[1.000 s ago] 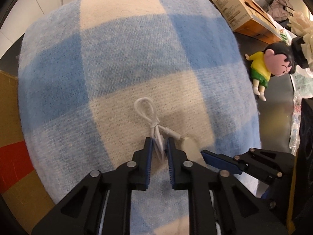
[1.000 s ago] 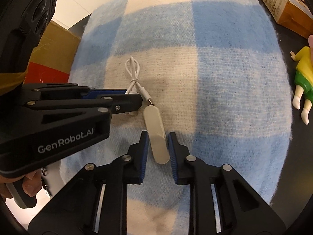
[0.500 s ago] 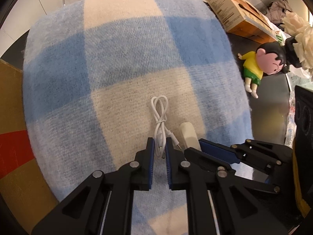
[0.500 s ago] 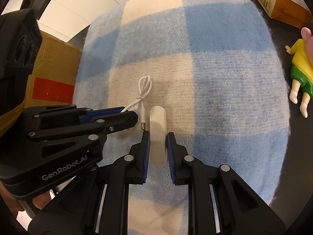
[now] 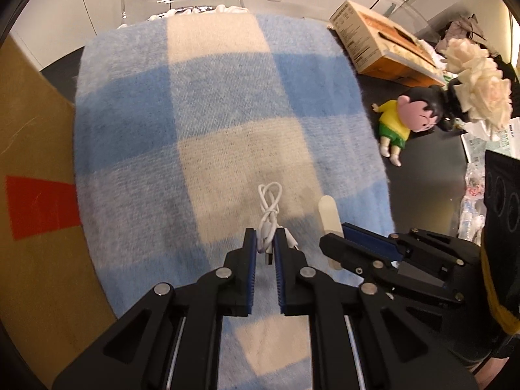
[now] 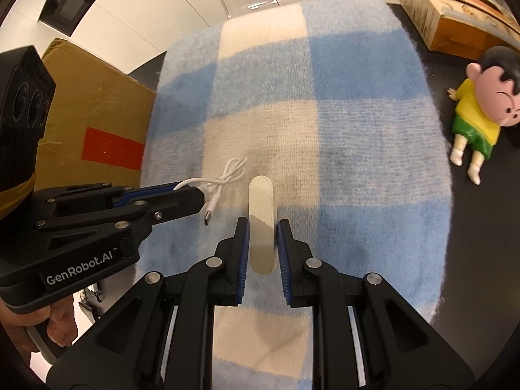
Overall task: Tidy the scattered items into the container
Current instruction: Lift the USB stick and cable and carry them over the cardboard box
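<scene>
My left gripper (image 5: 264,243) is shut on a coiled white cable (image 5: 269,209), which hangs above the blue-and-cream checked blanket (image 5: 208,104). Seen from the right wrist, the same left gripper (image 6: 195,191) enters from the left, with the cable (image 6: 224,178) and its plug dangling off its tip. My right gripper (image 6: 262,230) is shut on a flat cream oblong bar (image 6: 261,201), held off the blanket (image 6: 357,123). In the left wrist view the right gripper (image 5: 341,243) sits just right of mine, the bar (image 5: 329,214) sticking out of it.
A brown cardboard box (image 5: 29,149) with a red patch stands along the blanket's left side (image 6: 94,123). On the dark table to the right lie a toy figure in a yellow shirt (image 5: 406,120) (image 6: 477,107), an orange carton (image 5: 373,42) and cream flowers (image 5: 474,78).
Both grippers have risen, lifting the cable and the cream bar off the blanket. More of the table and the room behind has come into view.
</scene>
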{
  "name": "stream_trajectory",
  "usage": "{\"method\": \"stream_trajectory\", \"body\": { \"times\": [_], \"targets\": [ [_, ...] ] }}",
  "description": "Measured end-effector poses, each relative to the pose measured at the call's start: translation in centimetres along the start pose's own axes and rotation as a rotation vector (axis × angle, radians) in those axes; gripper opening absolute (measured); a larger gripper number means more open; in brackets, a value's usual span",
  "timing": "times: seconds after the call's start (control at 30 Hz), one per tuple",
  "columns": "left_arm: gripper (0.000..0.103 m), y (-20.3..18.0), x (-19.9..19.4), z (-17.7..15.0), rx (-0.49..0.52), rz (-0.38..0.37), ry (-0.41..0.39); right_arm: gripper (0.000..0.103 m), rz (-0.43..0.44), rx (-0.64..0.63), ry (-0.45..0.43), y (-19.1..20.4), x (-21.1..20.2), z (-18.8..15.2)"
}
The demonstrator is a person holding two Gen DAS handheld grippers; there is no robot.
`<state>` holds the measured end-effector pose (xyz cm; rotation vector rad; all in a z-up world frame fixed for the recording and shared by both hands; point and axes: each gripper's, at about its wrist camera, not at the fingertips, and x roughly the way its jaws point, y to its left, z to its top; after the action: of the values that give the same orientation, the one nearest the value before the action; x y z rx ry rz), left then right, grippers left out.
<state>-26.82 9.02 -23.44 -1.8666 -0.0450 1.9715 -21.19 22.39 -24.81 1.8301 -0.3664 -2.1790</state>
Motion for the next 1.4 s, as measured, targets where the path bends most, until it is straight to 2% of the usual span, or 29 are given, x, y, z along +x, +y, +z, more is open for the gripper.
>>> {"method": "stream_trajectory", "body": {
  "times": [0.5, 0.83, 1.2, 1.4],
  "targets": [
    [0.011, -2.7, -6.5, -5.0, 0.010, -0.026, -0.084, 0.018, -0.030, -0.018, -0.080, 3.5, -5.4, -2.7],
    [0.011, -3.3, -11.2, -7.8, 0.002, -0.042, -0.167, 0.018, -0.031, -0.019, -0.138, 5.5, -10.5, -4.8],
    [0.011, -3.2, -16.9, -9.5, -0.021, -0.038, -0.284, 0.018, 0.033, 0.044, -0.171, 7.1, -14.2, -5.4],
    [0.011, -1.8, -19.5, -9.9, -0.057, -0.049, -0.341, 0.018, 0.050, -0.010, -0.185, 9.9, -15.6, -4.7]
  ]
}}
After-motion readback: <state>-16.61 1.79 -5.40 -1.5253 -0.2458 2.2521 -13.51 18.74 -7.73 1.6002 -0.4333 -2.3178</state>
